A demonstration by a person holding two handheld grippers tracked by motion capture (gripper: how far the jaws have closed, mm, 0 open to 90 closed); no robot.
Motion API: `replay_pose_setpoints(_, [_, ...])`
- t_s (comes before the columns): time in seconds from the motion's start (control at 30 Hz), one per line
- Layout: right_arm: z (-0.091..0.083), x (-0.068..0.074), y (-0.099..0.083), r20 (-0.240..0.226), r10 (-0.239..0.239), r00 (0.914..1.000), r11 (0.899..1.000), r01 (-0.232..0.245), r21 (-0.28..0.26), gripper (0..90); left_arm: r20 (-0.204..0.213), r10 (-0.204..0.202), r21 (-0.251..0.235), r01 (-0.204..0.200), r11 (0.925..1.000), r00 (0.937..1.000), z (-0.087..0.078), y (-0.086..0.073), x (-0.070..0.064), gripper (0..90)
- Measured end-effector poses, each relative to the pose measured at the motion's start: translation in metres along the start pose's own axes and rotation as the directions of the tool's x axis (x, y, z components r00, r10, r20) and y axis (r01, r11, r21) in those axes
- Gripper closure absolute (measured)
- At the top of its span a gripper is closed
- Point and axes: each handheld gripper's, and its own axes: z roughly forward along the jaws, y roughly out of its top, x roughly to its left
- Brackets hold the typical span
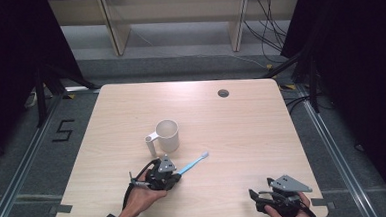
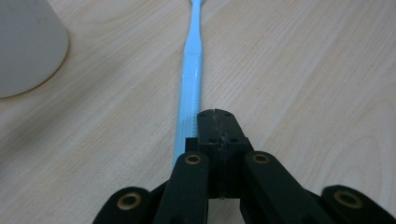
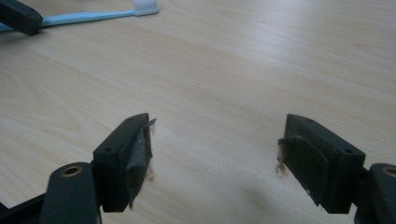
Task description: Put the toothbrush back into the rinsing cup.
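**A:** Where do I stand with the toothbrush?

**B:** From what I see, the grasp is made. My left hand-held gripper (image 1: 176,173), low and left of centre in the high view, has its jaws pressed together on the tail end of the blue toothbrush (image 1: 193,163). In the left gripper view the handle (image 2: 190,88) runs straight up the frame from the closed jaws.

**A:** Is it off the bench yet?

**B:** I can't tell for sure; it looks to lie flat or nearly flat on the bench (image 1: 242,131), its white head pointing to the upper right.

**A:** And the cup?

**B:** The white cup (image 1: 167,135) stands upright just above the left hand-held gripper, near the brush but apart from it, and I see nothing in it.

**A:** The other hand?

**B:** My right hand-held gripper (image 1: 259,197) sits at the lower right, jaws spread wide, holding nothing, well apart from both things.

**A:** So what's left?

**B:** I judge the lift and the carry to the cup are not yet done
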Motion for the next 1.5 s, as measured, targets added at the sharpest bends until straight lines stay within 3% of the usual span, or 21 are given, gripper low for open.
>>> replay_pose_setpoints(0.2, [-0.001,0.0,0.0,0.006,-0.002,1.0,1.0,0.002,-0.007,25.2,0.002,0.012,0.005,-0.012,0.9999,0.9999,-0.002,0.004,0.0,89.4])
replay_pose_setpoints(0.23, [0.0,0.002,0.0,-0.002,0.024,0.9997,1.0,-0.024,-0.005,25.2,-0.001,0.013,0.002,-0.013,0.9999,0.9999,-0.003,0.005,0.0,89.4])
replay_pose_setpoints(0.3, [0.0,0.0,0.0,0.001,0.001,1.0,1.0,-0.001,-0.005,25.2,-0.006,0.014,0.001,-0.014,0.9999,0.9999,-0.004,0.009,0.002,89.3])
replay_pose_setpoints(0.4, [-0.001,-0.001,0.001,0.006,-0.009,0.9999,1.0,0.009,-0.012,25.2,-0.016,0.03,0.031,-0.03,0.9991,0.9994,-0.005,0.016,0.004,88.3])
replay_pose_setpoints(0.43, [-0.001,0.002,0.0,-0.007,0.03,0.9995,1.0,-0.03,0.004,25.2,-0.014,0.033,0.041,-0.032,0.9986,0.9994,-0.005,0.018,0.005,87.5])
replay_pose_setpoints(0.47, [0.0,0.001,0.0,-0.005,0.014,0.9999,1.0,-0.014,0.003,25.2,-0.021,0.032,0.048,-0.031,0.9984,0.9993,-0.005,0.02,0.005,86.8])
replay_pose_setpoints(0.53, [0.0,0.0,0.0,-0.001,-0.001,1.0,1.0,0.001,-0.007,25.2,-0.013,0.053,0.078,-0.052,0.9956,0.9985,-0.004,0.025,0.006,85.4])
replay_pose_setpoints(0.6, [0.0,0.002,0.0,-0.001,0.023,0.9997,1.0,-0.023,-0.004,25.2,-0.019,0.071,0.109,-0.069,0.9917,0.9973,-0.002,0.03,0.007,82.2])
replay_pose_setpoints(0.63, [0.0,0.0,0.0,0.001,-0.001,1.0,1.0,0.001,-0.004,25.2,-0.006,0.085,0.118,-0.083,0.9895,0.9964,-0.001,0.032,0.008,81.4])
replay_pose_setpoints(0.8, [0.0,0.001,0.0,-0.005,0.019,0.9998,1.0,-0.019,0.005,25.2,-0.001,0.096,0.184,-0.094,0.9785,0.9954,0.003,0.046,0.008,77.0])
replay_pose_setpoints(0.87, [0.0,0.0,0.0,-0.002,-0.002,1.0,1.0,0.002,-0.006,25.2,-0.001,0.111,0.211,-0.108,0.9714,0.9938,0.005,0.05,0.008,75.8])
replay_pose_setpoints(0.9, [0.0,0.002,0.0,-0.009,0.028,0.9996,1.0,-0.028,0.002,25.2,0.007,0.115,0.231,-0.114,0.9663,0.9933,0.006,0.053,0.008,74.9])
replay_pose_setpoints(0.97, [0.0,0.0,0.0,-0.004,-0.002,1.0,1.0,0.002,0.0,25.2,0.01,0.112,0.249,-0.111,0.9621,0.9937,0.009,0.057,0.008,74.0])
replay_pose_setpoints(1.0, [0.0,0.002,0.0,-0.007,0.014,0.9999,1.0,-0.014,0.004,25.2,0.014,0.122,0.266,-0.121,0.9563,0.9924,0.01,0.059,0.008,73.6])
replay_pose_setpoints(1.07, [0.0,0.002,0.0,-0.012,0.02,0.9997,1.0,-0.02,0.006,25.2,0.016,0.11,0.289,-0.11,0.9511,0.9938,0.013,0.063,0.005,72.2])
replay_pose_setpoints(1.1, [0.0,0.002,0.0,-0.011,0.018,0.9998,1.0,-0.018,0.003,25.2,0.019,0.121,0.307,-0.121,0.9441,0.9925,0.013,0.065,0.006,71.7])
replay_pose_setpoints(1.13, [0.0,0.001,0.0,-0.006,0.008,0.9999,1.0,-0.008,-0.001,25.2,0.014,0.118,0.308,-0.116,0.9441,0.9929,0.015,0.067,0.005,71.5])
replay_pose_setpoints(1.17, [0.0,0.002,0.0,-0.014,0.027,0.9995,1.0,-0.027,0.01,25.2,0.018,0.122,0.32,-0.121,0.9395,0.9924,0.016,0.069,0.005,71.3])
replay_pose_setpoints(1.3, [0.0,0.0,0.0,-0.002,-0.006,1.0,1.0,0.006,-0.004,25.2,0.013,0.124,0.363,-0.121,0.9239,0.9921,0.02,0.077,0.006,70.0])
replay_pose_setpoints(1.33, [0.001,0.002,0.0,-0.012,0.014,0.9998,1.0,-0.014,0.002,25.2,0.02,0.112,0.377,-0.111,0.9197,0.9935,0.022,0.077,0.005,70.1])
replay_pose_setpoints(1.5, [0.0,0.002,0.0,-0.016,0.017,0.9997,1.0,-0.017,0.006,25.2,0.03,0.106,0.4,-0.109,0.91,0.9939,0.027,0.081,0.006,70.0])
